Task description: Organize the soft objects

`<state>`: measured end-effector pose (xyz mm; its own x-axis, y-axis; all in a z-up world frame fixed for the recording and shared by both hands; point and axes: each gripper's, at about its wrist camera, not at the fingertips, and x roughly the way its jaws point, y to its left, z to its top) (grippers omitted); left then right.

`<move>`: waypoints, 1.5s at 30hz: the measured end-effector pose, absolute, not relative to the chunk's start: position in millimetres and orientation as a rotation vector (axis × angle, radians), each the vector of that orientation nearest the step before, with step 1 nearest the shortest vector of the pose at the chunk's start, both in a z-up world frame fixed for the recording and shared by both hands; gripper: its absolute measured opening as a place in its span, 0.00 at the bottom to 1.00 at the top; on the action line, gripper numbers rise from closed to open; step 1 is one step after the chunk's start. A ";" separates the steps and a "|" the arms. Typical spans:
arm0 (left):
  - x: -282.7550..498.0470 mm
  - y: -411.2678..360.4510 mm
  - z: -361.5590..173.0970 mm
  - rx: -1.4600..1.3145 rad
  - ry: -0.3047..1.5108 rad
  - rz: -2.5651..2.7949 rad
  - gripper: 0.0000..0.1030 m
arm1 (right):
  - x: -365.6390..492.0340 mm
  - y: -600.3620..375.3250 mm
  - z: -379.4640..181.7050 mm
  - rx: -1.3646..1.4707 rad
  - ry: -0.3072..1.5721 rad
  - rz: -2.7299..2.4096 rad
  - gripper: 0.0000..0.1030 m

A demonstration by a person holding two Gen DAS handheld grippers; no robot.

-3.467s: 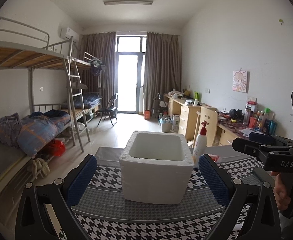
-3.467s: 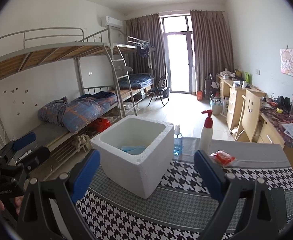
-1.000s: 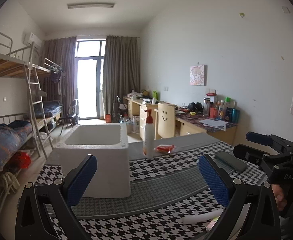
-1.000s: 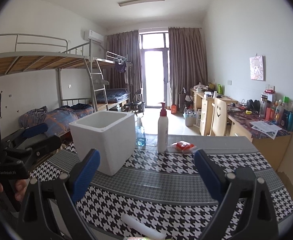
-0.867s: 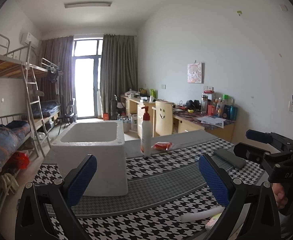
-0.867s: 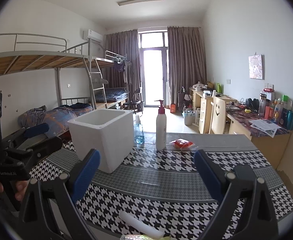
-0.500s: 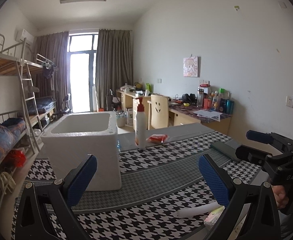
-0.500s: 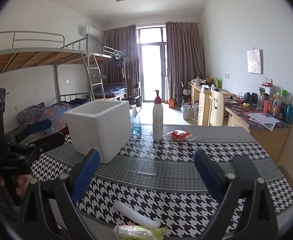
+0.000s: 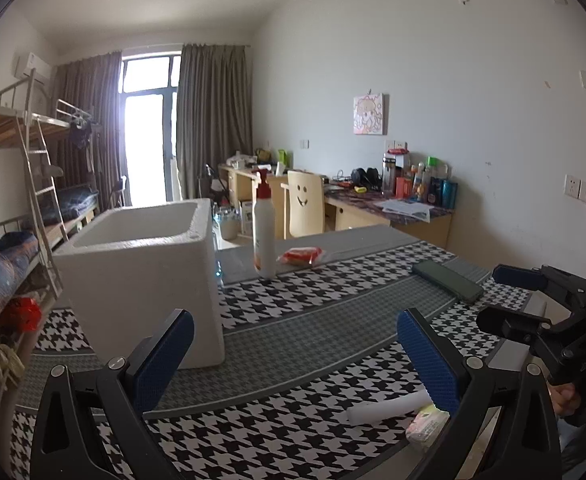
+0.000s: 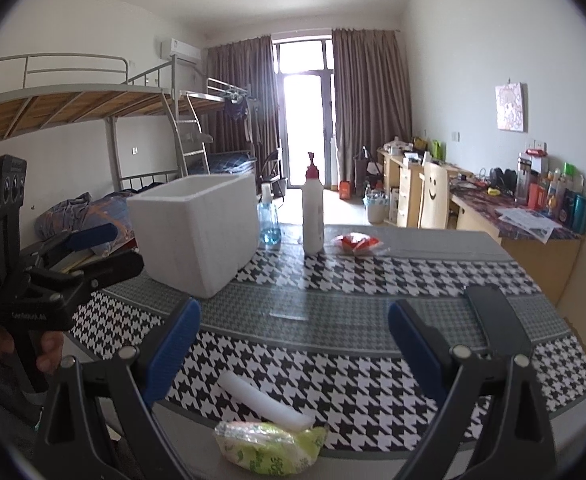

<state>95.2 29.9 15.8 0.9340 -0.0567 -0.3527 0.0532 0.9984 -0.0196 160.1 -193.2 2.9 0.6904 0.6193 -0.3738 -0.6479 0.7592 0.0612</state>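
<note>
A white foam box (image 9: 145, 276) (image 10: 197, 232) stands open-topped on the houndstooth table (image 9: 313, 292). A white foam roll (image 10: 263, 398) (image 9: 389, 408) and a green-yellow soft packet (image 10: 269, 444) (image 9: 427, 426) lie at the table's near edge. A red-and-clear soft packet (image 9: 303, 256) (image 10: 357, 242) lies far back by the pump bottle. My left gripper (image 9: 293, 354) is open and empty, near the box. My right gripper (image 10: 293, 338) is open and empty, just above and behind the roll and green packet.
A white pump bottle (image 9: 264, 236) (image 10: 313, 216) and a small blue spray bottle (image 10: 268, 220) stand behind the box. A dark phone (image 9: 447, 280) (image 10: 497, 322) lies at the right. Bunk beds stand at the left, desks and a chair at the right wall.
Both grippers have drawn back from the box toward the table's near edge. The foam roll and the green packet have come into view below them. Both stay open.
</note>
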 end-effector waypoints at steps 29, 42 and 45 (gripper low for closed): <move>136.9 -3.6 -42.3 0.114 0.586 -0.332 0.99 | 151.2 -198.4 -53.4 -0.131 0.563 0.795 0.94; 162.6 -8.3 -68.6 0.153 0.722 -0.466 0.92 | 148.7 -200.3 -58.2 -0.145 0.599 0.817 0.94; 166.7 -12.6 -73.7 0.184 0.760 -0.498 0.84 | 151.9 -204.0 -60.2 -0.130 0.619 0.819 0.94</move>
<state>166.7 -12.6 -73.7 0.6156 -0.3647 -0.6986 0.4948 0.8688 -0.0175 151.9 -204.0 -60.2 0.5180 0.6438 -0.5632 -0.7175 0.6855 0.1236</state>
